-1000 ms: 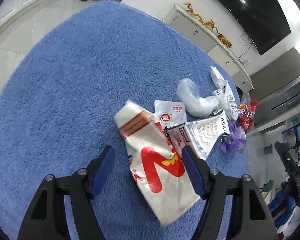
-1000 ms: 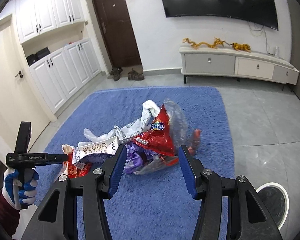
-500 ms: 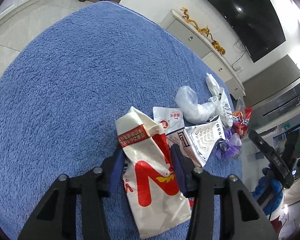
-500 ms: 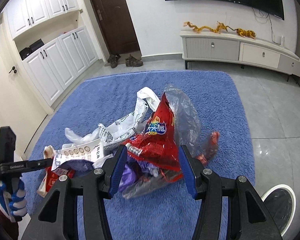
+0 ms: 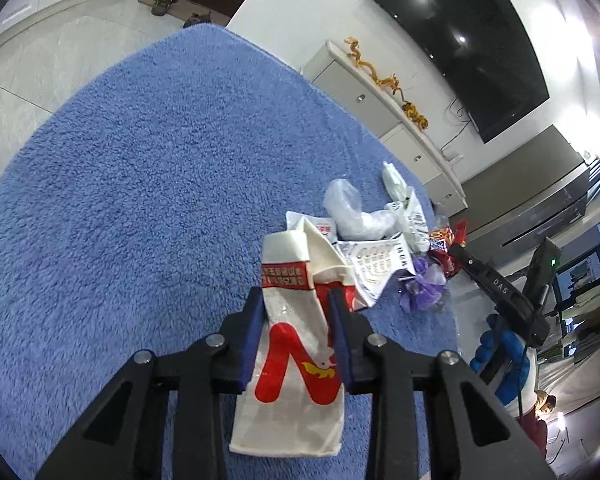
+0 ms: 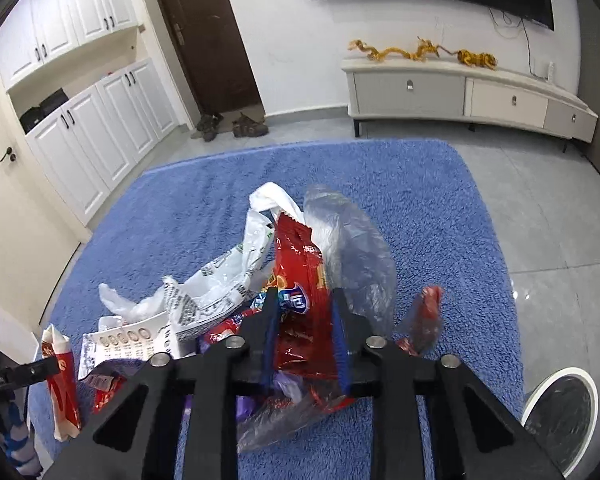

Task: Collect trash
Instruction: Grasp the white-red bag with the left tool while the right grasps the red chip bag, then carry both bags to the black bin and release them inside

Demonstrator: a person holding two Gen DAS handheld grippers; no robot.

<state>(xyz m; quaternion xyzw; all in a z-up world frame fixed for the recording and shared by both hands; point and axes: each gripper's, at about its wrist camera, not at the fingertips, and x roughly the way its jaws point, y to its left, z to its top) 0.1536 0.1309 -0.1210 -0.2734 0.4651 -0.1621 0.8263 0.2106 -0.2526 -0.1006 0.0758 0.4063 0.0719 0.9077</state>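
My left gripper is shut on a white snack bag with a red N, lifted off the blue rug. That bag also shows in the right wrist view. My right gripper is shut on a red crisp packet with clear plastic film beside it. More trash lies in a pile: a white printed plastic bag, a white label sheet, a purple wrapper, a clear bag.
A round white-rimmed bin stands on the grey tile floor at the right of the rug. A low white TV cabinet runs along the far wall. White cupboards and a dark door are at the left.
Both grippers have closed: the left on the white N bag and lifted it, the right on the red crisp packet, after moving in over the pile.
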